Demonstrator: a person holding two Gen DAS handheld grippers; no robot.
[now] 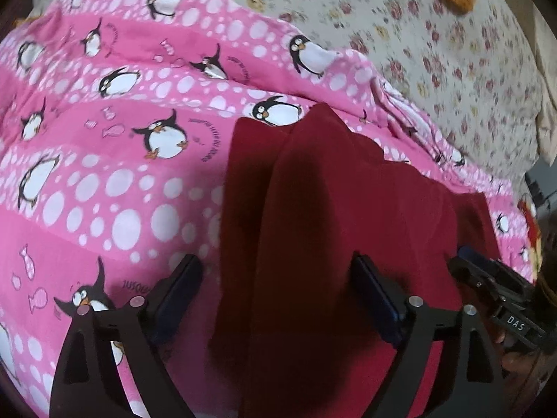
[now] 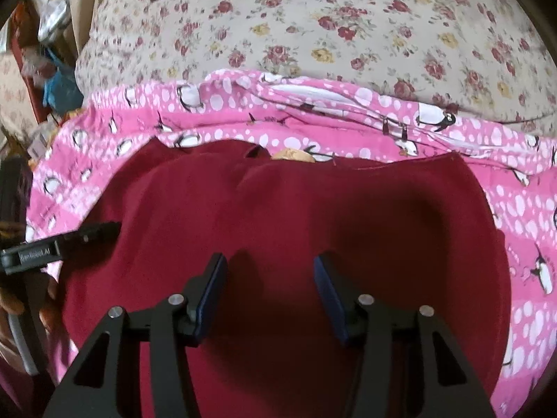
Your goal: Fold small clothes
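right wrist: gripper (image 2: pixel 269 271) spread above red garment (image 2: pixel 285 202).

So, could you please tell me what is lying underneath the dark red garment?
The dark red garment lies on a pink penguin-print blanket, which shows around its edges and itself rests on a floral bedsheet. Anything else beneath the garment is covered and cannot be seen.

Pink penguin blanket (image 1: pixel 104 181), floral bedsheet (image 2: pixel 313 28), cluttered corner (image 2: pixel 45 52)

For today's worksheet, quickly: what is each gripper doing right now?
Left gripper: open, straddling a raised fold of the red garment.
Right gripper: open, above the garment, holding nothing.
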